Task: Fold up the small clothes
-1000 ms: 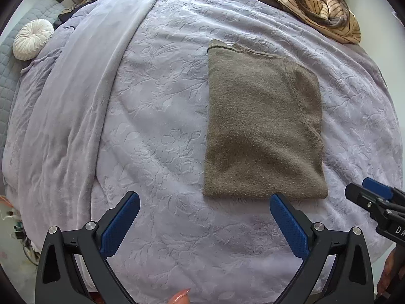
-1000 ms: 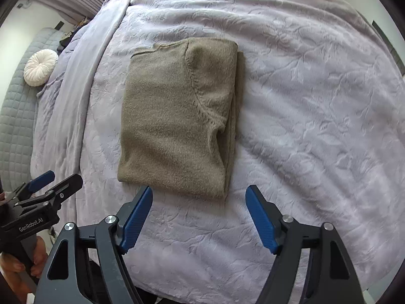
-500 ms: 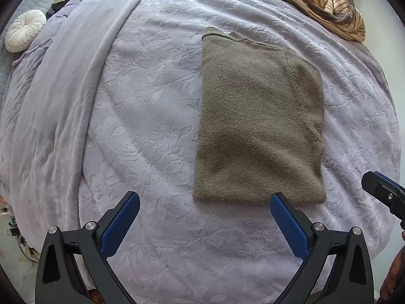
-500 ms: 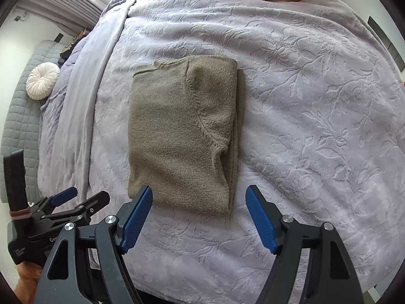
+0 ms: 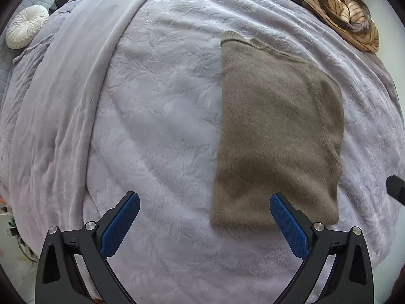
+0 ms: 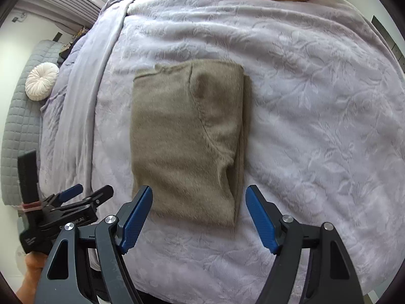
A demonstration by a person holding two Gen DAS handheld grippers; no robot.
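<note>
**Item 1 – folded sweater** [image 6: 186, 141]: olive-brown knit, already folded lengthwise into a tall rectangle, lying flat on the lavender embossed bedspread [image 6: 316, 101]. Long axis runs away from the grippers, ribbed neckline [image 5: 263, 45] at the far end, hem at the near end. One sleeve is folded over the top along the right side.

**Item 2 – right gripper** [image 6: 198, 217]: jaws wide apart, nothing between the pads. The near hem sits just ahead of it, spanning most of the gap; right-hand corner of the hem lies inside the right pad.

**Item 3 – left gripper** [image 5: 204, 224]: jaws wide apart, empty. Sweater lies fwd and to its right; only the near-left hem corner falls within the gap, by the right pad.

**Key relation:** hem edge runs crosswise to both claws, so each is lined up for one near corner. Right gripper is more squarely on the garment. Likely next step: pinch the hem, carry it toward the neckline.

**Containers:** none in view.

**Misc:** striped clothes pile [image 5: 339, 10] at far edge of bed; round white cushion [image 5: 26, 26] far left.
</note>
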